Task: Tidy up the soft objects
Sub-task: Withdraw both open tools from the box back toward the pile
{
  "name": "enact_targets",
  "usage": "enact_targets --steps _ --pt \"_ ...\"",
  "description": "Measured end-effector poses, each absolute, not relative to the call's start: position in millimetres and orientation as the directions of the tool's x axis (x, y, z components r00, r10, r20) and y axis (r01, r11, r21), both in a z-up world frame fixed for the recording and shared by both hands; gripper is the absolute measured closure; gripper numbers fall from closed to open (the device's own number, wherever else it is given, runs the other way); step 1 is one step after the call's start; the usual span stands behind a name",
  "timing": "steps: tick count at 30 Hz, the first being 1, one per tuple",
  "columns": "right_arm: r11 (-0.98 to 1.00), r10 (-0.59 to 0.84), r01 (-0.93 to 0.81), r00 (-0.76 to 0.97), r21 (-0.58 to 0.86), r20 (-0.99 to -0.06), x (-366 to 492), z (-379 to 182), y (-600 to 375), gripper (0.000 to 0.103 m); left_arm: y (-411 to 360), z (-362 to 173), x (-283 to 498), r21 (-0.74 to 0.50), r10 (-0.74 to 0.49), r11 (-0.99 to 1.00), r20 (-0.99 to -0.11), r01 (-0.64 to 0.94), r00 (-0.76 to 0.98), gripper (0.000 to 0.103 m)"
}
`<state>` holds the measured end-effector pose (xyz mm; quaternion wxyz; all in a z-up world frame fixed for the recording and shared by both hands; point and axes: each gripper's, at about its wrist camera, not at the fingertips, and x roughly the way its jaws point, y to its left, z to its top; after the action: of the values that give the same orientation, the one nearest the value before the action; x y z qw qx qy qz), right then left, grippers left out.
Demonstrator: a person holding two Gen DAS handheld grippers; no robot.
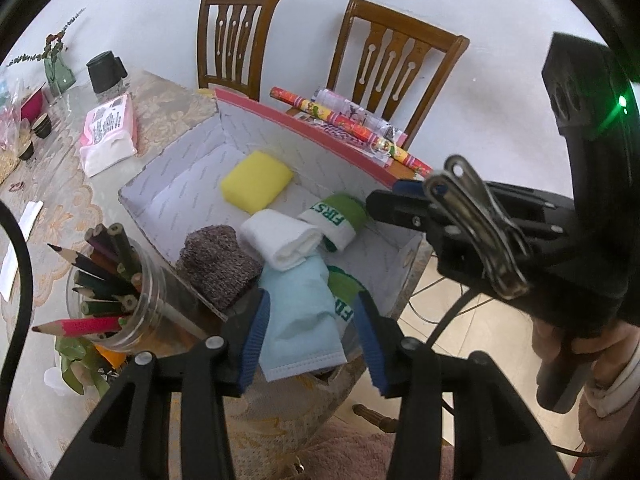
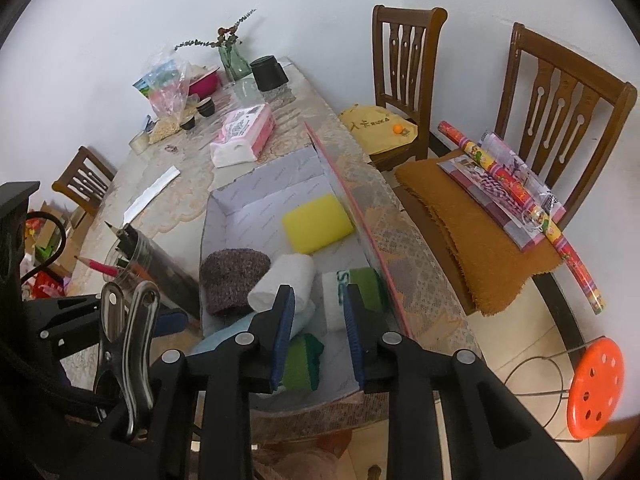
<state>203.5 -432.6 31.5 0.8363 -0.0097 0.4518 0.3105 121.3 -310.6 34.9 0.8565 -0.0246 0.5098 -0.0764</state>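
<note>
An open white box (image 1: 180,168) (image 2: 224,216) on the table holds a yellow sponge (image 1: 256,181) (image 2: 316,229), a white rolled towel (image 1: 280,242) (image 2: 286,280), a brown knit piece (image 1: 218,268) (image 2: 232,280) and green-white socks (image 1: 338,216) (image 2: 352,290). A light blue cloth (image 1: 300,320) hangs over the box's near edge. My left gripper (image 1: 310,340) is open with its fingers either side of the blue cloth. My right gripper (image 2: 318,340) is open and empty above the box's near end; it also shows in the left wrist view (image 1: 400,196).
A jar of coloured pencils (image 1: 108,300) stands left of the box. A pink tissue pack (image 1: 108,136) (image 2: 244,136), black cup (image 1: 105,72) and vase (image 2: 234,60) sit further back. Two wooden chairs (image 2: 560,112) stand right, one with rolled paper (image 2: 520,200). An orange stool (image 2: 596,388) is on the floor.
</note>
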Motion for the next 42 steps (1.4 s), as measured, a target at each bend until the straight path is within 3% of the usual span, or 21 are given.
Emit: enact_targets --steps 24,42 --pt "0.878 0.426 -0.423 0.472 0.226 -0.771 126.2 50.2 -426.3 0.076 -282.4 55.9 69.8 -0.130 -0.248 0.955 -0.845 0.268 0.475 0.057" --pt "0.865 0.430 -0.444 0.414 0.235 -0.802 67.2 34.7 -365.3 0.075 -199.3 46.9 31.3 -0.145 -0.232 0.965 -0.857 0.217 0.461 0.057"
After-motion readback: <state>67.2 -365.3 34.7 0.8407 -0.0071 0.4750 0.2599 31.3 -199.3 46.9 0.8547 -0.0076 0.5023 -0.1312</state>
